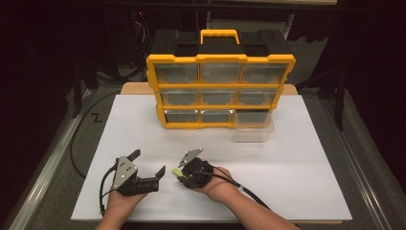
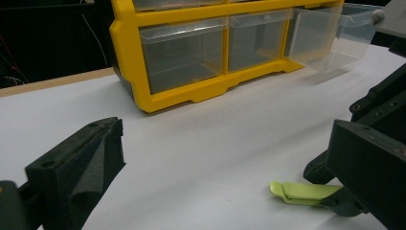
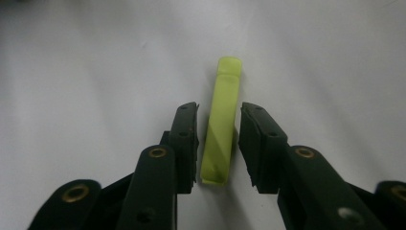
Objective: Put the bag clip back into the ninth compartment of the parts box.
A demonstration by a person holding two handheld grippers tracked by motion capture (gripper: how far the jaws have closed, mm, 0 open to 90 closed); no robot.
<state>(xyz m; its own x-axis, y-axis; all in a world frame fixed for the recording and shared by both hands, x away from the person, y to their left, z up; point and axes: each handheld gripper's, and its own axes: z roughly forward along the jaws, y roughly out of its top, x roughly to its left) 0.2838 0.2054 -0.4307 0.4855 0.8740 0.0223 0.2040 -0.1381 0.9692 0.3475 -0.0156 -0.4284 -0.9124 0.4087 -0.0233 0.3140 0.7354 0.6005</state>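
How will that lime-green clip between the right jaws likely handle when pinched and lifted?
The clip looks like thin moulded plastic, so probably light and fairly stiff. It lies flat on the table, so rolling seems unlikely. Its glossy, narrow sides may slip or twist in the right gripper, whose pads stand just clear of it.

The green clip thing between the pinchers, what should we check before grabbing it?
1. Lime-green clip sits between the right gripper jaws: ok.
2. Jaws pressing on the clip: not ok, small gaps show on both sides.
3. Clip lies flat on the white table: ok.
4. Left gripper open and apart from the clip: ok.
5. Clear drawer at the bottom right of the yellow organizer pulled out: ok.
6. Drawer holds anything: cannot tell.
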